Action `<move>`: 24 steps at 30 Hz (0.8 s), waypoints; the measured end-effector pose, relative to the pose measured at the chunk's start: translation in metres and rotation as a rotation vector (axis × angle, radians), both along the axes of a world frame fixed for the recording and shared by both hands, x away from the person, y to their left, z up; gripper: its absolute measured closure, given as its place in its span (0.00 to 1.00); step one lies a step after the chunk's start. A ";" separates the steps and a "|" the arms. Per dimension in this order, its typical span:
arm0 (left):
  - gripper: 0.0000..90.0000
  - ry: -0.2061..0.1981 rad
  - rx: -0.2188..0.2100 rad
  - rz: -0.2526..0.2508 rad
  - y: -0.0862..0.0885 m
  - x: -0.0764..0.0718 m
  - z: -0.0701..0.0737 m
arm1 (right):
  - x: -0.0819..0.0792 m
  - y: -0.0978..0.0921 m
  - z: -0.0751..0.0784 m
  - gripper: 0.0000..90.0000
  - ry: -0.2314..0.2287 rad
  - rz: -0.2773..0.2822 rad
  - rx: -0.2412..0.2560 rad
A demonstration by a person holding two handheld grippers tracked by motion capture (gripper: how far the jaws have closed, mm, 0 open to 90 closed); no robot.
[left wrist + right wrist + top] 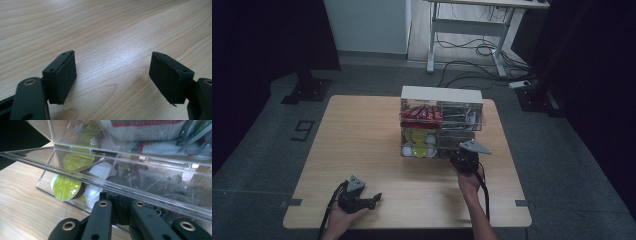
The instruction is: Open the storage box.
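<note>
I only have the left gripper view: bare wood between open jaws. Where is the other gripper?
Observer: The right gripper is at the front of a clear organizer, at its lower tier.
Operator: Is it holding anything?
Observer: Its jaws are nearly together at the lower tier's clear front edge; whether they pinch it I cannot tell.
Operator: What is in that tier?
Observer: Yellow-lidded pods and white ones on its left side, dark packets on its right.
Operator: And my gripper?
Observer: The left gripper lies open in the hand near the table's front edge, well left of the organizer.
</note>
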State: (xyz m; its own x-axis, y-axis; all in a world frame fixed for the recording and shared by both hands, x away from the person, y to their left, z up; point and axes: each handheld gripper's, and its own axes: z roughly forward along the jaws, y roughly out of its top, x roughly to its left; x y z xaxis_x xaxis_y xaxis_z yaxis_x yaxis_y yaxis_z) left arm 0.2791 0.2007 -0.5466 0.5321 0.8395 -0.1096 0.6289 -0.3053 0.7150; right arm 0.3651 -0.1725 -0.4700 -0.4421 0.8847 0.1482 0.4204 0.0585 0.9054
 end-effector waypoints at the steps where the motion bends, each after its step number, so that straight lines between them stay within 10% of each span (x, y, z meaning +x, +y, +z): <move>1: 0.24 0.000 -0.001 0.001 0.000 0.000 0.000 | 0.001 0.000 0.001 0.99 -0.002 -0.003 -0.003; 24: 0.26 0.003 -0.014 0.015 0.001 -0.001 0.000 | 0.018 -0.005 0.028 0.99 -0.010 -0.024 0.004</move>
